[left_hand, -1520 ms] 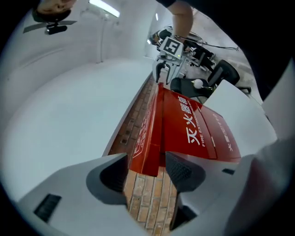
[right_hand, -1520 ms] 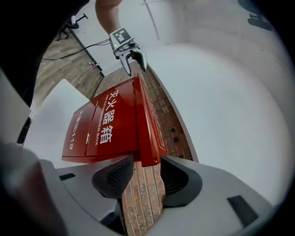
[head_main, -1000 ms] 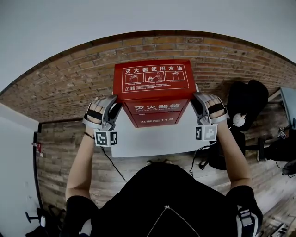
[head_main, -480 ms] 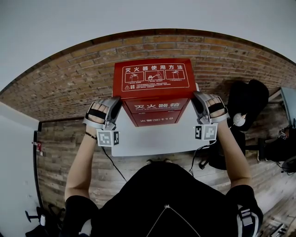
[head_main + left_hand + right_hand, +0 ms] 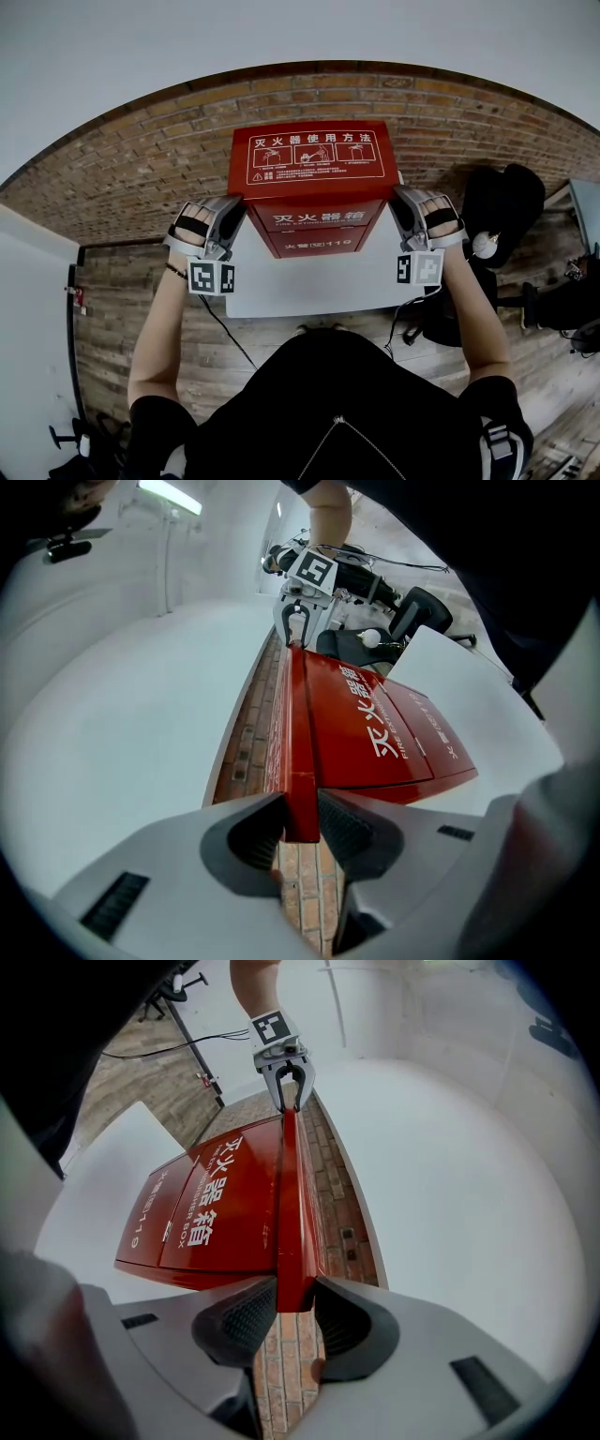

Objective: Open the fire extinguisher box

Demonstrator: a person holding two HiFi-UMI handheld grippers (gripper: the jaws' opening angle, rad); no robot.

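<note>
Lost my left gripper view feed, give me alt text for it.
The left gripper is closing its jaws on the near edge of the red lid of the fire extinguisher box, the edge between both pads. At the lid's far end the right gripper straddles the opposite edge; brickwork shows beyond.

Looked like an indoor studio or lab-style workspace, not a home: bare white walls (image 5: 281, 33), a ceiling strip light (image 5: 169, 496), brick-patterned surface (image 5: 141, 169) meeting wood-plank flooring (image 5: 108, 300), black bags and gear (image 5: 506, 202) heaped at the right, an equipment stand (image 5: 192, 1040), loose cables (image 5: 225, 328).
</note>
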